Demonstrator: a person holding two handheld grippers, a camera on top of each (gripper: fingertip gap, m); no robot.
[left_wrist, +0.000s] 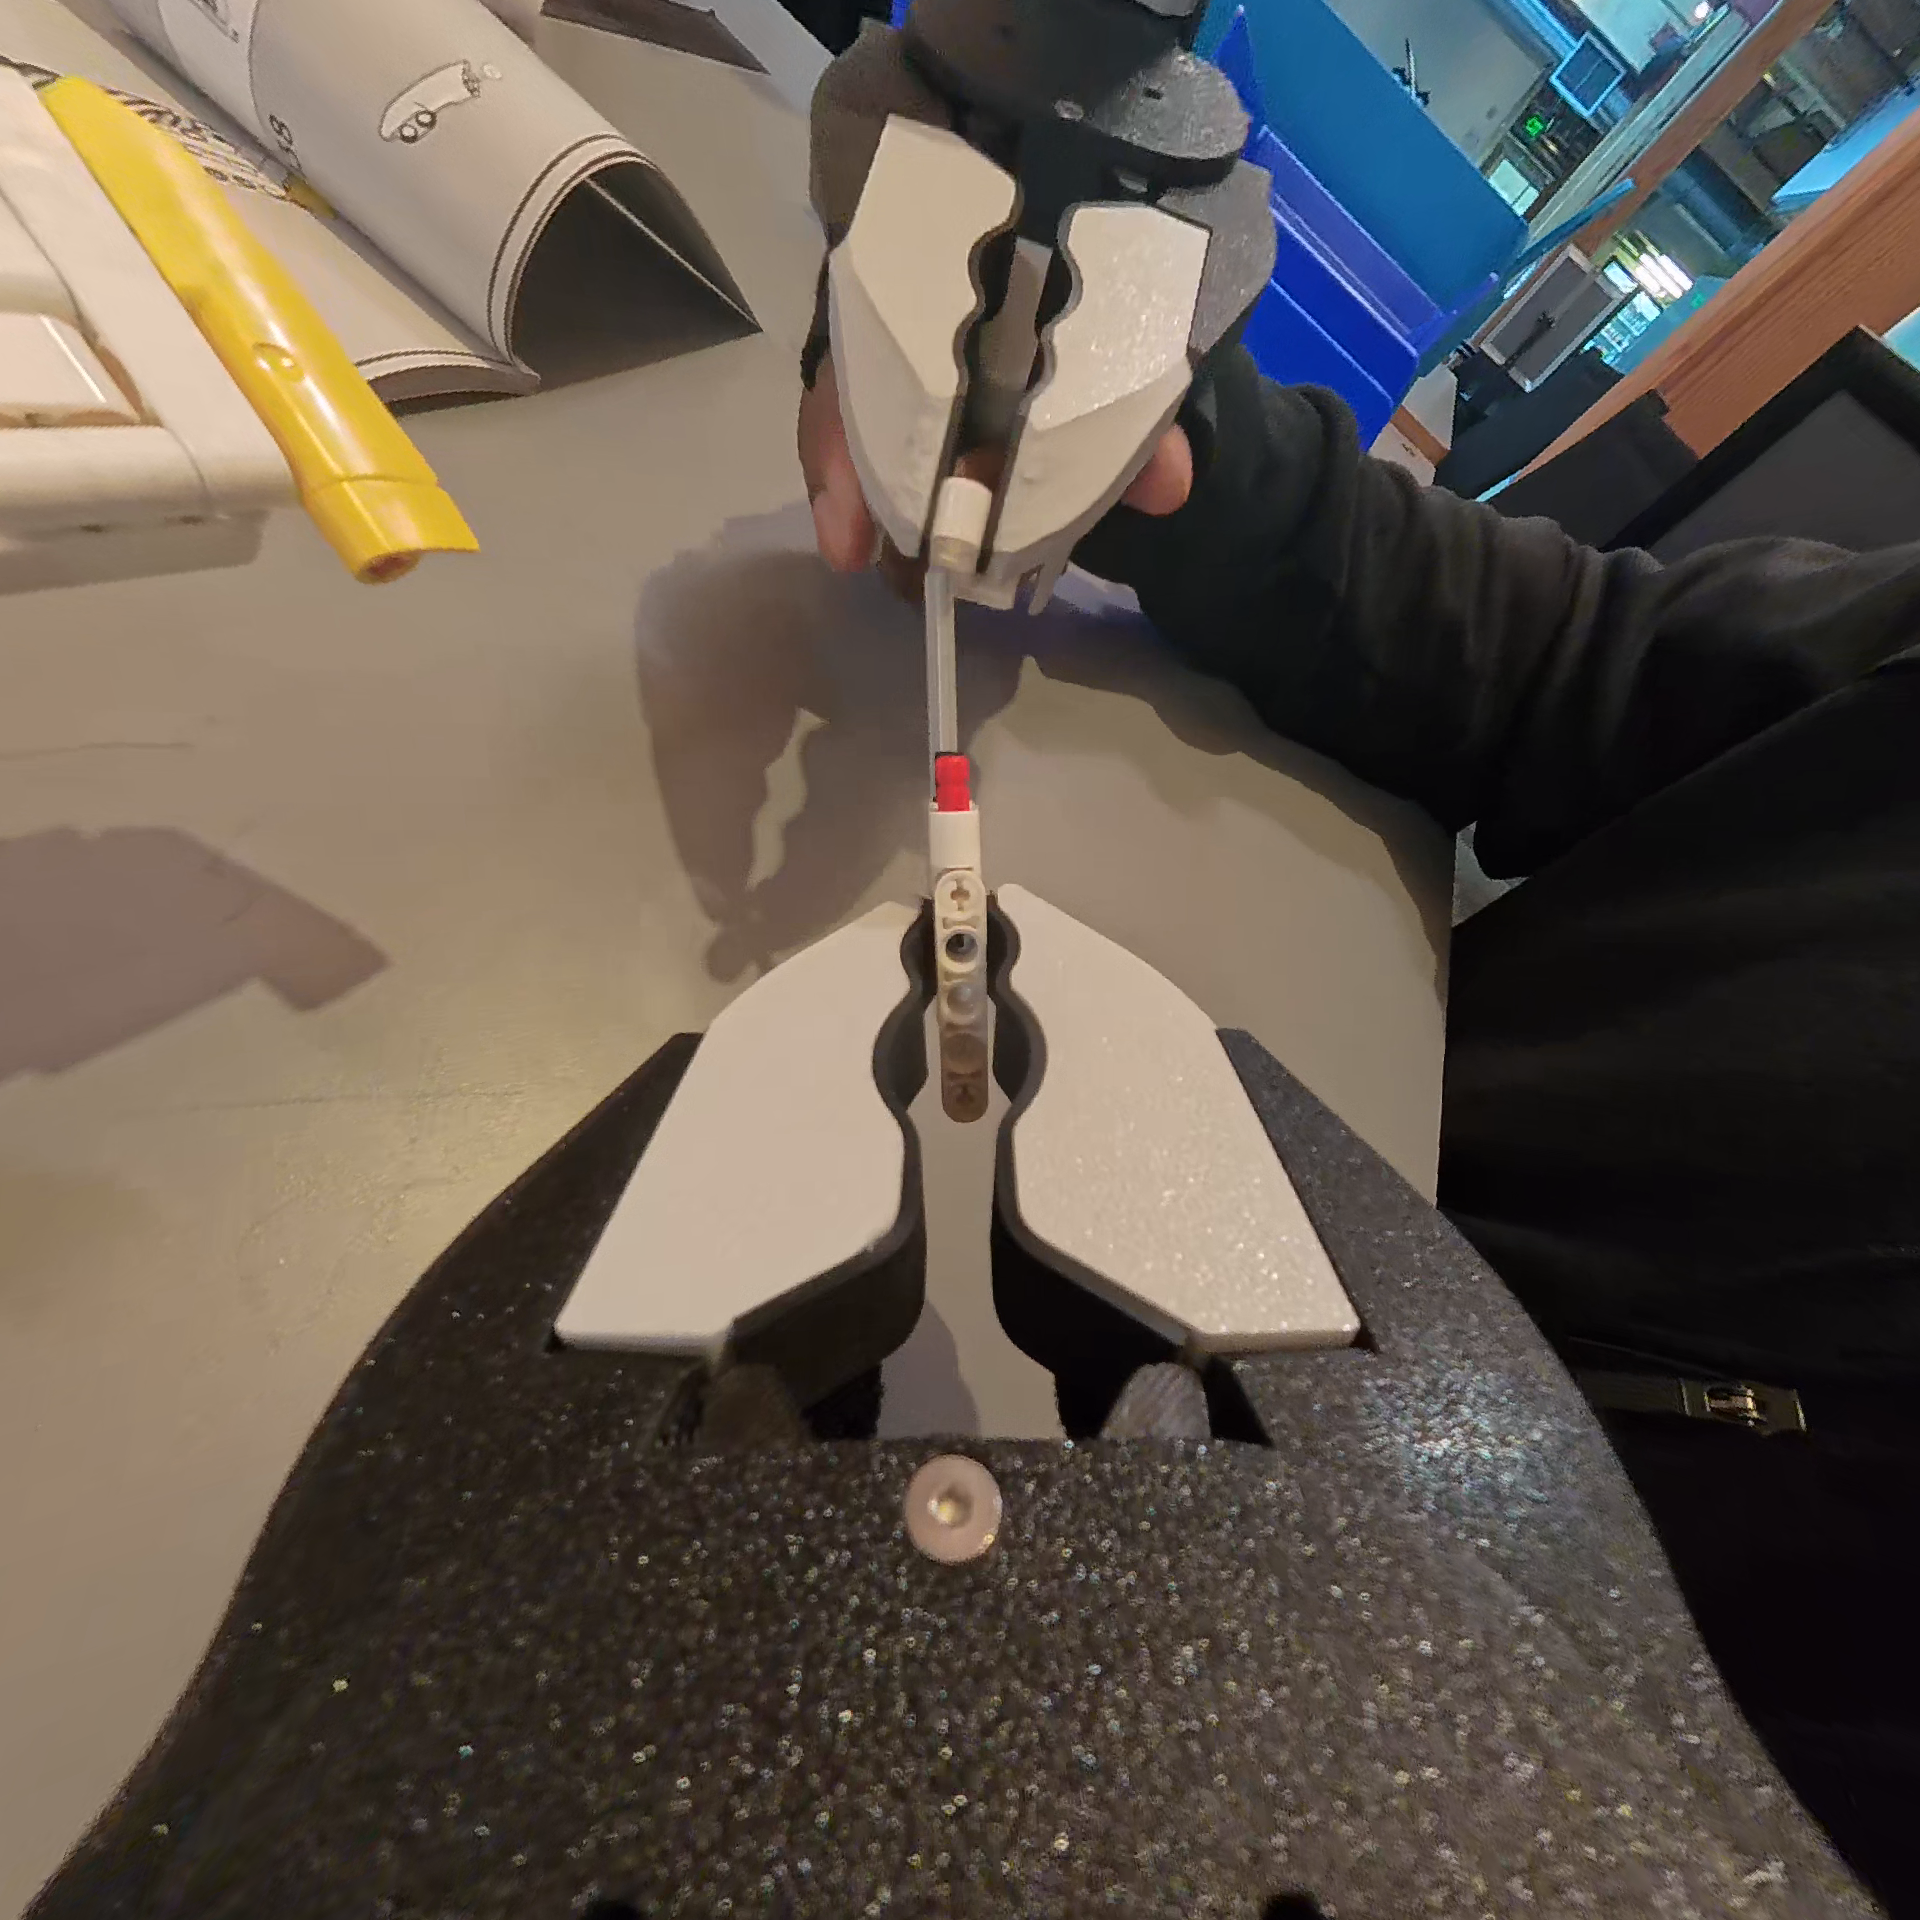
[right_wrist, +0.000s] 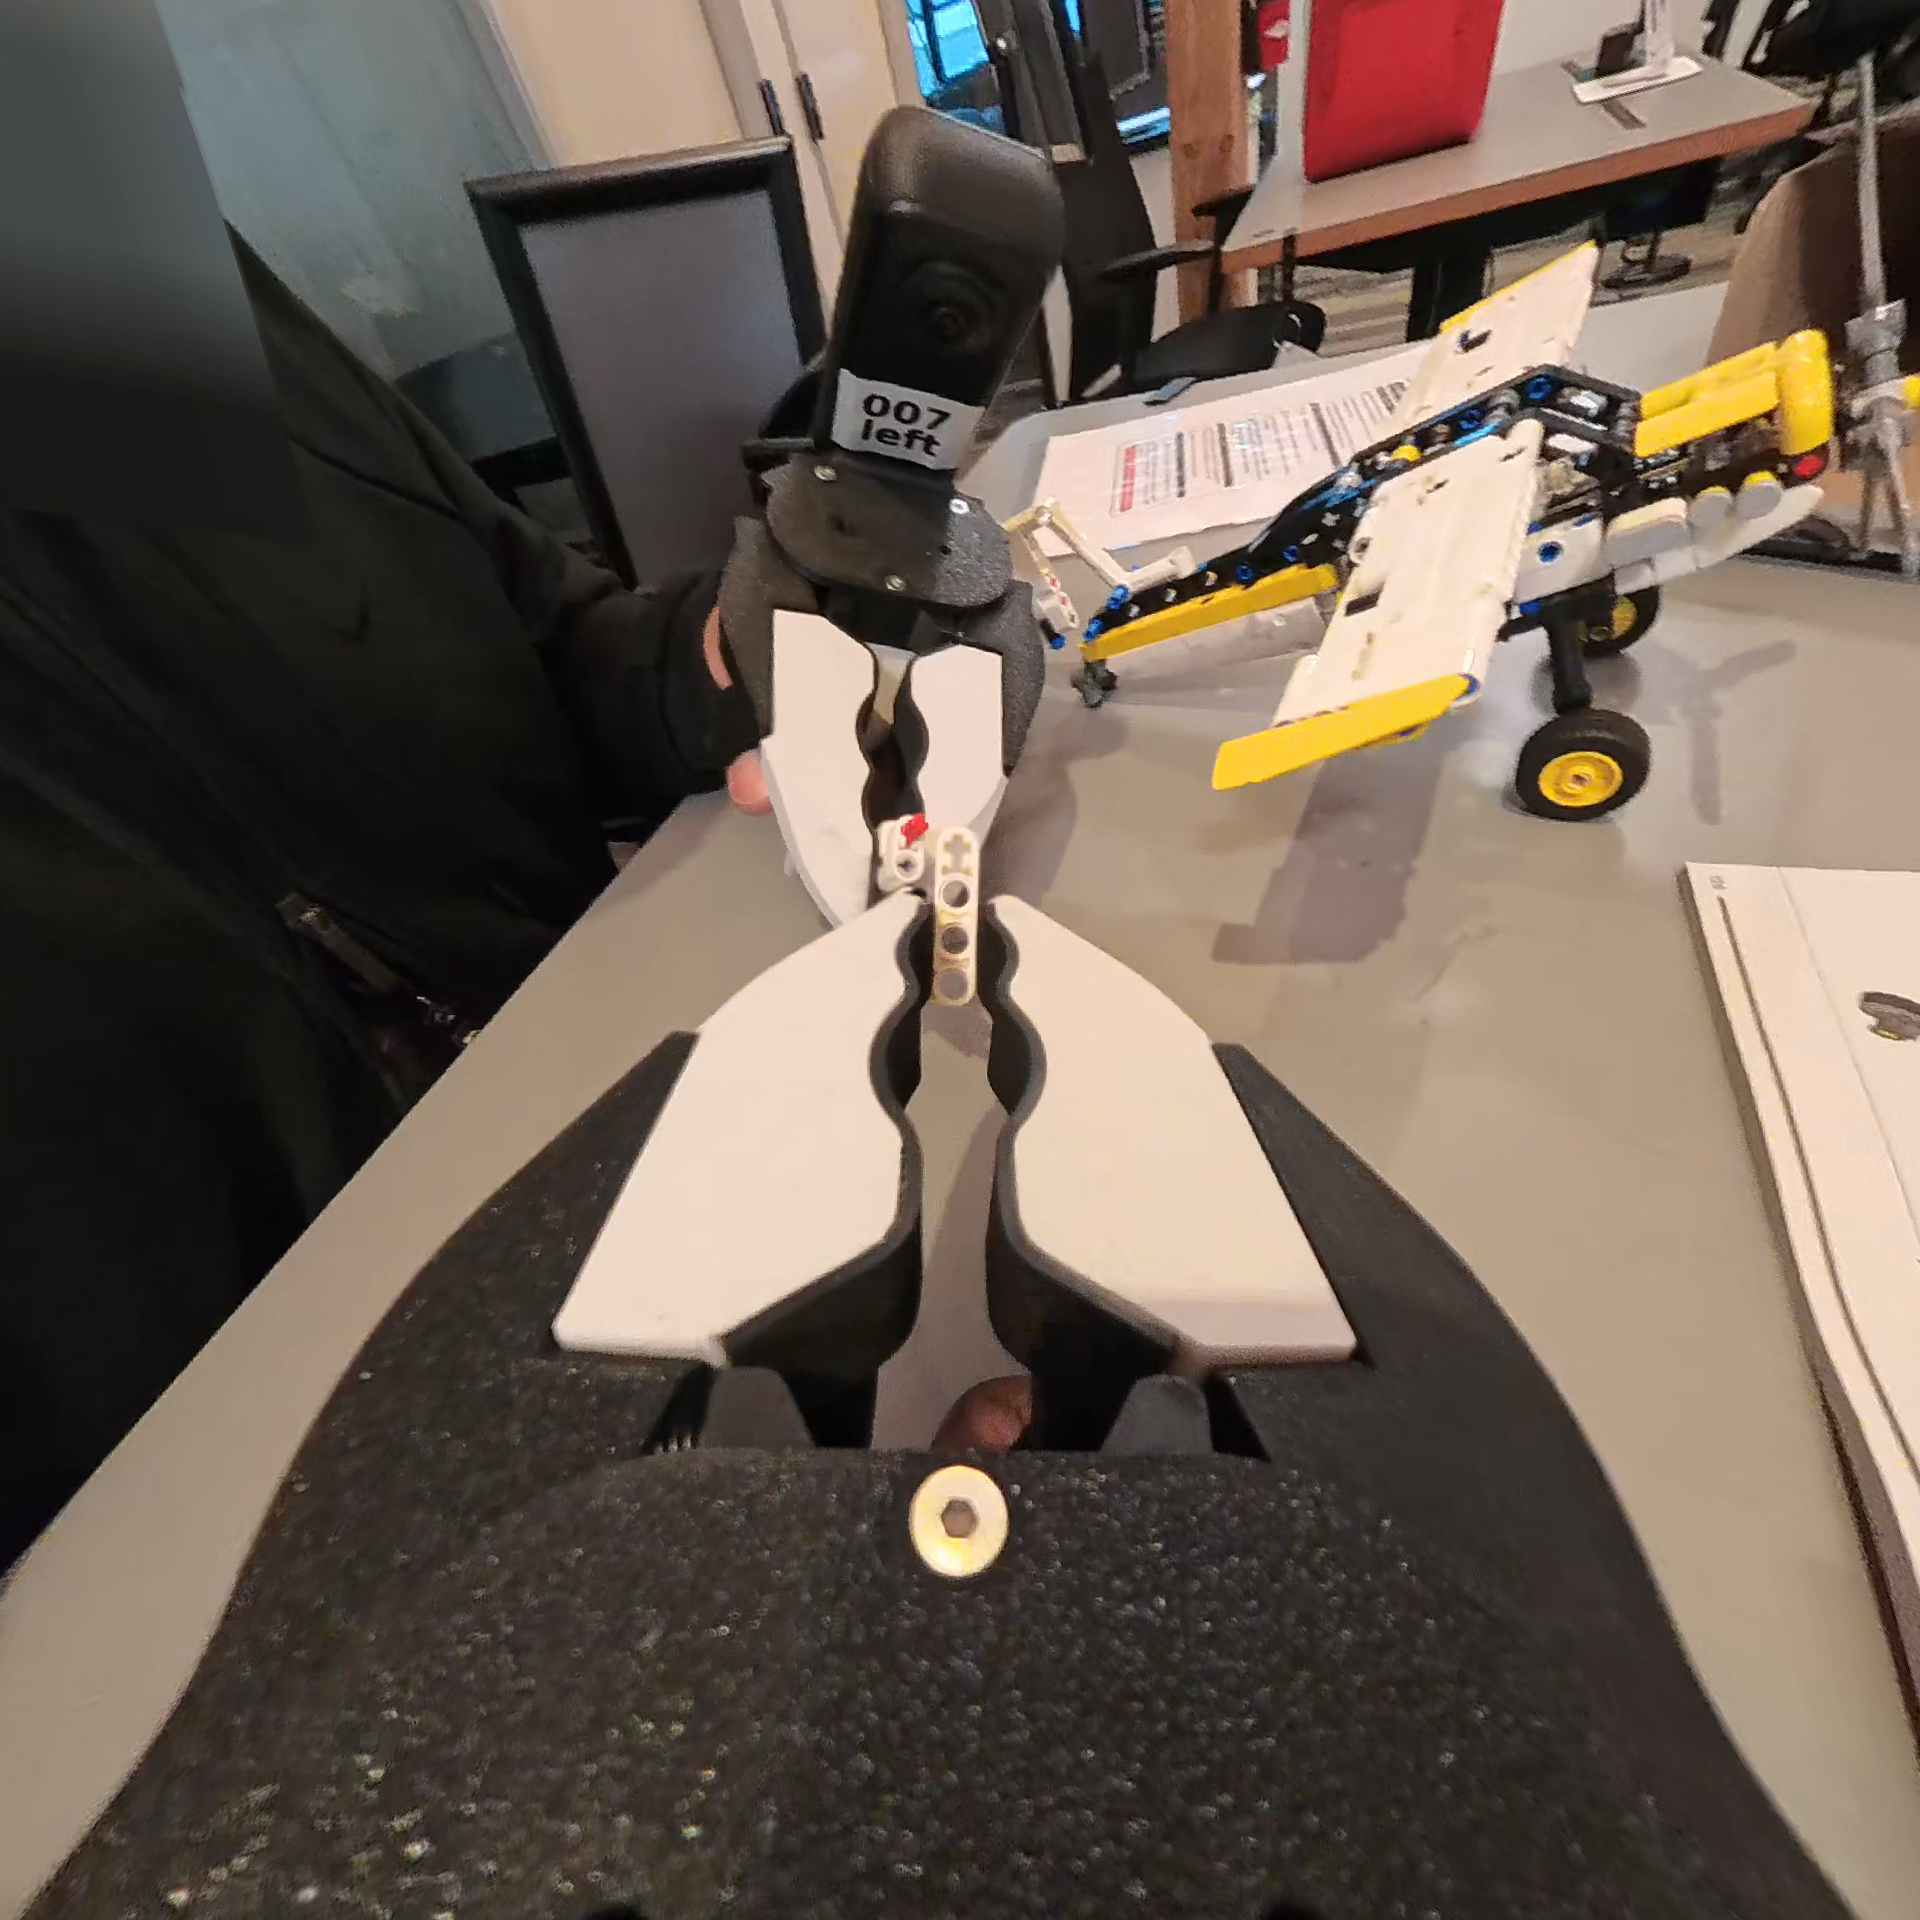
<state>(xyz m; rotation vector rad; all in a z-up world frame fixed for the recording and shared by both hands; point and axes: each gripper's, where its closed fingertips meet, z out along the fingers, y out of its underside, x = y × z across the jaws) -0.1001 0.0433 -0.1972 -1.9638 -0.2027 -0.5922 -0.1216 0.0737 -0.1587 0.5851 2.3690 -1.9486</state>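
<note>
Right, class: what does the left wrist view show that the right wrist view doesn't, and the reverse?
Only the left wrist view: a yellow plastic part, an open booklet and blue bins.

Only the right wrist view: a yellow and white model plane, a printed sheet and the black camera on the far gripper.

Both: the grey table, the left gripper holding a white holed strip topped by a red peg, and the right gripper holding a thin white strip.

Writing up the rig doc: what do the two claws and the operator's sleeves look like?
Both claws, left claw and right claw, match: pale grey fingers with wavy black inner edges, on a speckled black body with a silver screw. The left carries a black camera with a white label. Sleeves and fingerless glove are black.
</note>
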